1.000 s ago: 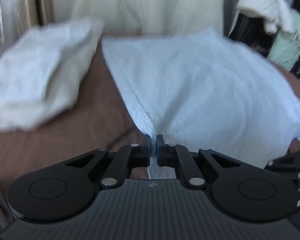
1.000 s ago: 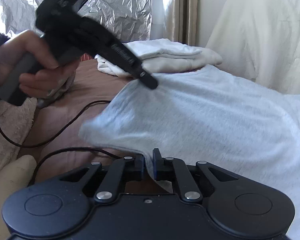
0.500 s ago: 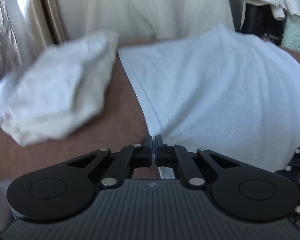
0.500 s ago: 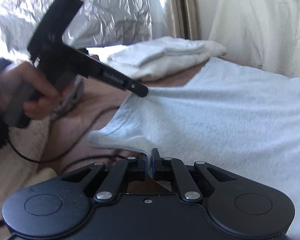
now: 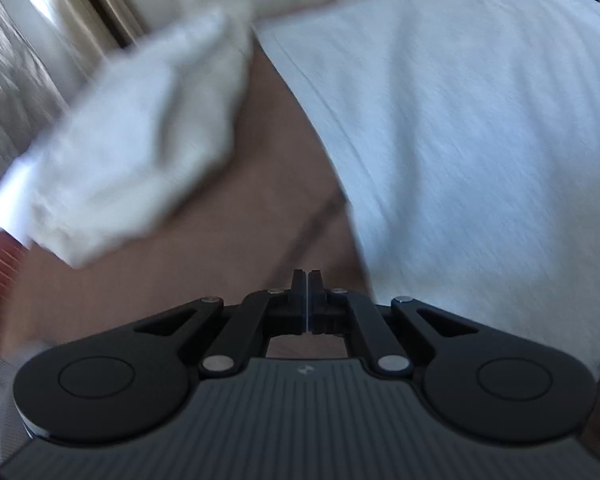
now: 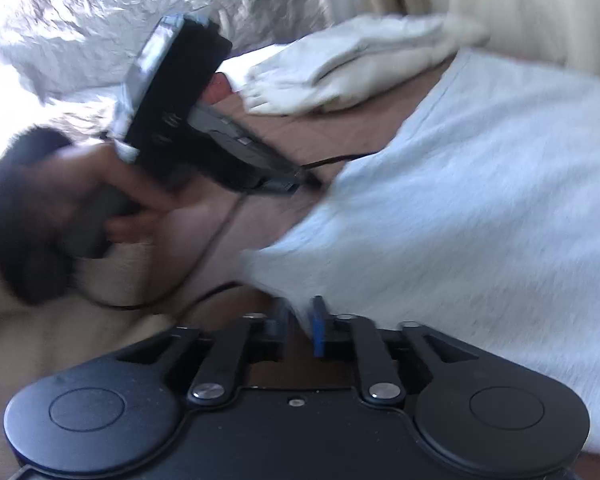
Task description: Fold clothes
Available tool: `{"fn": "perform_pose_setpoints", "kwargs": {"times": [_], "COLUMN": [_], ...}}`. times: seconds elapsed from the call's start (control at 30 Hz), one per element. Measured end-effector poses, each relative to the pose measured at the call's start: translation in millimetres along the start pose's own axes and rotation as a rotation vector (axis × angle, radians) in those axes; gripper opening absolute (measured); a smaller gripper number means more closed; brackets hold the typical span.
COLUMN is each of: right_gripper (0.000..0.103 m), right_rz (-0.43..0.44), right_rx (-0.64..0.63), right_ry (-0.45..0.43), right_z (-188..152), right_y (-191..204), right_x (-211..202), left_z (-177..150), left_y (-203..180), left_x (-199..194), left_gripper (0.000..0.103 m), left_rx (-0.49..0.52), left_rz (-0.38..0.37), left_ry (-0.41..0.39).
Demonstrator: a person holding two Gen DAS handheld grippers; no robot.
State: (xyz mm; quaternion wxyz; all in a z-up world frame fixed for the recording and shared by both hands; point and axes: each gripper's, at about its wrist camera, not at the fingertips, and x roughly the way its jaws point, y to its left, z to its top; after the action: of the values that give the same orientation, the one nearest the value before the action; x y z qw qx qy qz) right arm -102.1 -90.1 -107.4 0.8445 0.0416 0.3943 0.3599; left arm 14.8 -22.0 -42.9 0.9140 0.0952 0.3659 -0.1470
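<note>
Left gripper (image 5: pixel 307 280): jaws pressed flat together, nothing between them, tips over bare brown bed cover (image 5: pixel 204 256) just left of the shirt's edge.
Right gripper (image 6: pixel 300 314): jaws parted a little, and the shirt's near corner sits right at the gap; too blurred to tell whether they grip it.
Light grey T-shirt (image 5: pixel 480 140): spread across the bed, filling the right side of both views, hem edge running diagonally.
Folded white clothes (image 6: pixel 356 60): stacked at the far side, just beyond the shirt's left edge.
Hand (image 6: pixel 112 200): wrapped round the left gripper's handle, seen from the right wrist view.
Black cable (image 6: pixel 220 232): trailing over the cover below that gripper.
</note>
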Motion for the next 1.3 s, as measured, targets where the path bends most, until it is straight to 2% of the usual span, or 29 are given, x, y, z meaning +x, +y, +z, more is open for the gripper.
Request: {"fn": "perform_pose_setpoints", "kwargs": {"times": [0.03,0.07,0.13,0.23,0.3,0.37,0.47,0.53,0.67,0.77,0.9,0.93,1.07,1.1,1.17,1.2,1.3], "right_gripper": [0.038,0.053,0.065,0.065,0.065,0.067,0.067,0.067,0.067,0.067,0.067,0.067,0.067,0.067,0.061,0.052,0.049], "right_rz": [0.026,0.003,-0.136,-0.343,-0.432,-0.496,-0.621,-0.717,-0.859,-0.894,-1.012,-1.019,-0.94,-0.943,-0.952,-0.948,-0.897], "right_rx": [0.0,-0.017,-0.022,0.047,0.151,0.327,0.575,0.699,0.951,0.98,0.947,0.95,0.957,0.944,0.881,0.855,0.774], "right_ry": [-0.003,-0.038,-0.121,-0.239,-0.334,-0.431,-0.51,-0.493,-0.361,-0.294,-0.228,-0.222,-0.219,-0.228,-0.256,-0.256,-0.273], "right_z": [4.2,8.0,13.6,14.8,2.5,-22.5,-55.9,-72.5,-106.3,-117.0,-105.2,-105.8,-112.7,-113.9,-113.1,-111.8,-110.9], "right_y": [-0.6,-2.0,-16.4,-55.6,-93.6,-134.8,-184.4,-210.5,-251.1,-268.5,-291.5,-301.7,-345.2,-353.1,-365.2,-370.3,-372.5], "right_x": [-11.5,-27.8,-65.8,-126.6,-169.4,-211.3,-254.3,-270.8,-277.4,-268.9,-263.7,-263.2,-251.4,-250.0,-247.2,-244.6,-234.2], "left_z": [-0.1,-0.3,0.4,9.5,16.8,25.1,36.7,40.7,48.7,52.9,52.5,51.9,49.4,48.8,47.3,45.9,42.8], "left_y": [-1.7,-3.5,-8.3,-36.5,-60.6,-85.6,-122.2,-141.8,-181.0,-202.8,-204.6,-202.5,-193.9,-191.8,-187.8,-186.4,-184.1], "left_x": [1.4,2.8,4.4,6.5,17.8,32.5,53.8,64.6,86.2,99.3,103.7,103.4,102.4,102.2,101.6,101.0,99.4], "left_gripper": [0.004,0.003,0.004,0.004,0.004,0.006,0.007,0.008,0.011,0.016,0.016,0.016,0.016,0.016,0.016,0.016,0.016], "left_rx": [0.005,0.01,0.017,0.051,0.069,0.078,0.089,0.087,0.083,0.097,0.098,0.09,0.059,0.051,0.035,0.027,0.004], "left_rz": [0.003,0.007,0.003,-0.075,-0.129,-0.188,-0.266,-0.267,-0.269,-0.257,-0.245,-0.247,-0.256,-0.259,-0.263,-0.264,-0.263], "left_ry": [0.001,0.003,-0.002,-0.026,0.007,0.056,0.127,0.157,0.215,0.238,0.244,0.247,0.259,0.262,0.265,0.259,0.243]}}
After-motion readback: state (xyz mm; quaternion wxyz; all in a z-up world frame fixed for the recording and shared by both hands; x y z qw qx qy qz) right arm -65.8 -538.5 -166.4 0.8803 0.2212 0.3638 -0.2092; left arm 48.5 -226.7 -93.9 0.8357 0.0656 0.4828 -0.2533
